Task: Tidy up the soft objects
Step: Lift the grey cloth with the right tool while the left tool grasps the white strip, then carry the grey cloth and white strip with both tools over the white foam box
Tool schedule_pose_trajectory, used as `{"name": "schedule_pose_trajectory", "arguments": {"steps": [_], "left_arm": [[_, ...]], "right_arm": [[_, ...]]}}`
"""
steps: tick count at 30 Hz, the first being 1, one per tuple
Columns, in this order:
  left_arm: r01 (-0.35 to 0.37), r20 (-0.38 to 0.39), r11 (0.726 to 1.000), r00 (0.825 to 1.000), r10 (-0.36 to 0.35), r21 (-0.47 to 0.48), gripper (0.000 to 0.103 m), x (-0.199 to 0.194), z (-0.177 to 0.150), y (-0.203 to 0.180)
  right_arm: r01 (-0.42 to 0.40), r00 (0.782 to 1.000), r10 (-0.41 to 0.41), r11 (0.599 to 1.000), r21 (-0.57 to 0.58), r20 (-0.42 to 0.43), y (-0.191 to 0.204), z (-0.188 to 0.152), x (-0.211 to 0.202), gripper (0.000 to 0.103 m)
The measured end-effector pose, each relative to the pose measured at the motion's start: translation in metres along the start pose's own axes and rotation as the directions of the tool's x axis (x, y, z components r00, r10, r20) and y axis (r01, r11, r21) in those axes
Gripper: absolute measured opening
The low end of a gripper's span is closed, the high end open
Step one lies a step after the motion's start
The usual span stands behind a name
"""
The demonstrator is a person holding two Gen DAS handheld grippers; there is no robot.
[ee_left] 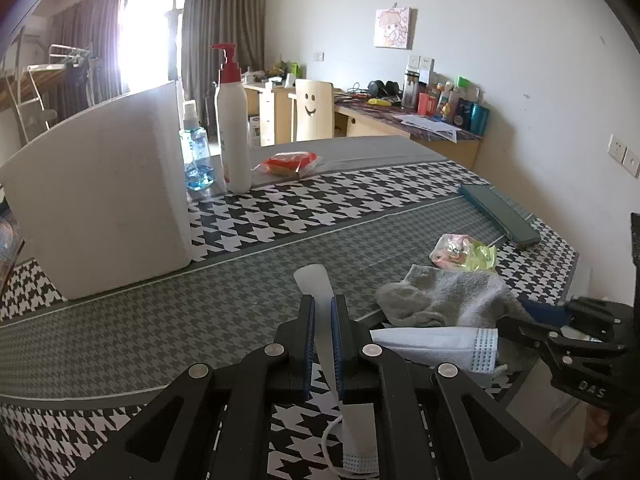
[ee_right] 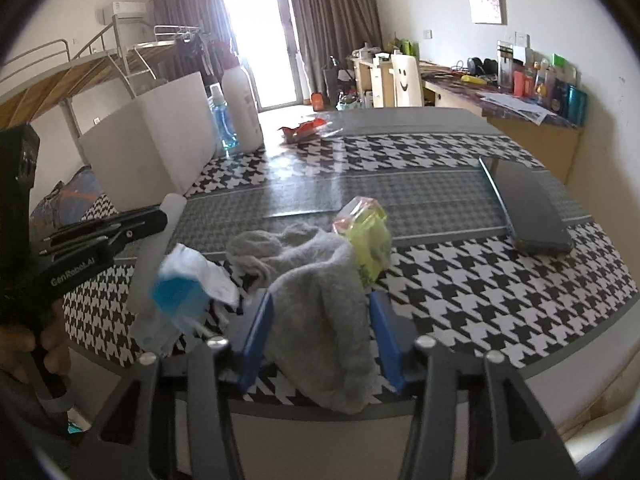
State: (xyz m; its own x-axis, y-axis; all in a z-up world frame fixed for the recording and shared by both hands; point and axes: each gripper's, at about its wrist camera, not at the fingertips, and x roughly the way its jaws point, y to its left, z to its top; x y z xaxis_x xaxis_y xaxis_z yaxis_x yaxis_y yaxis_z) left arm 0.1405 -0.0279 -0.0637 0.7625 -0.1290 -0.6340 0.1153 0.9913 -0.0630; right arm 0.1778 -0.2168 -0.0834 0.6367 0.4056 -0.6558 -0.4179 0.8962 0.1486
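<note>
Grey sock (ee_right: 316, 300) between open right tongs (ee_right: 322, 340)

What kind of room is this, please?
Probably a dorm room or small apartment: a raised bunk bed with a rail, cluttered wooden desks along the wall, and a curtained balcony door.
</note>
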Motion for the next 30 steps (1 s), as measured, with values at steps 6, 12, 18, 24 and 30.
{"name": "schedule_pose_trajectory", "arguments": {"steps": [6,12,18,24,30], "left_arm": [[-0.006,0.010,1.000,1.000,0.006,0.003,0.009,-0.005,0.002,0.003],[-0.013,0.045,1.000,0.999,0.012,0.008,0.009,-0.018,0.013,0.009],[-0.031,0.090,1.000,0.995,0.030,0.005,0.009,-0.033,0.024,0.016],[-0.027,0.126,1.000,0.992,0.026,0.010,0.009,-0.047,0.030,0.018],[-0.045,0.148,0.999,0.988,0.043,0.008,0.009,-0.057,0.033,0.022]], "right_arm": [[-0.025,1.000,0.025,0.999,0.020,-0.007,-0.002,0.000,0.000,0.008],[-0.054,0.997,0.053,0.999,0.010,0.062,0.004,0.018,-0.022,0.008],[-0.080,0.988,0.078,0.997,0.014,0.137,0.007,0.043,-0.039,0.008],[-0.091,0.978,0.089,0.996,0.004,0.191,0.014,0.059,-0.052,0.008],[-0.097,0.971,0.098,0.995,-0.018,0.220,0.022,0.068,-0.057,0.008]]}}
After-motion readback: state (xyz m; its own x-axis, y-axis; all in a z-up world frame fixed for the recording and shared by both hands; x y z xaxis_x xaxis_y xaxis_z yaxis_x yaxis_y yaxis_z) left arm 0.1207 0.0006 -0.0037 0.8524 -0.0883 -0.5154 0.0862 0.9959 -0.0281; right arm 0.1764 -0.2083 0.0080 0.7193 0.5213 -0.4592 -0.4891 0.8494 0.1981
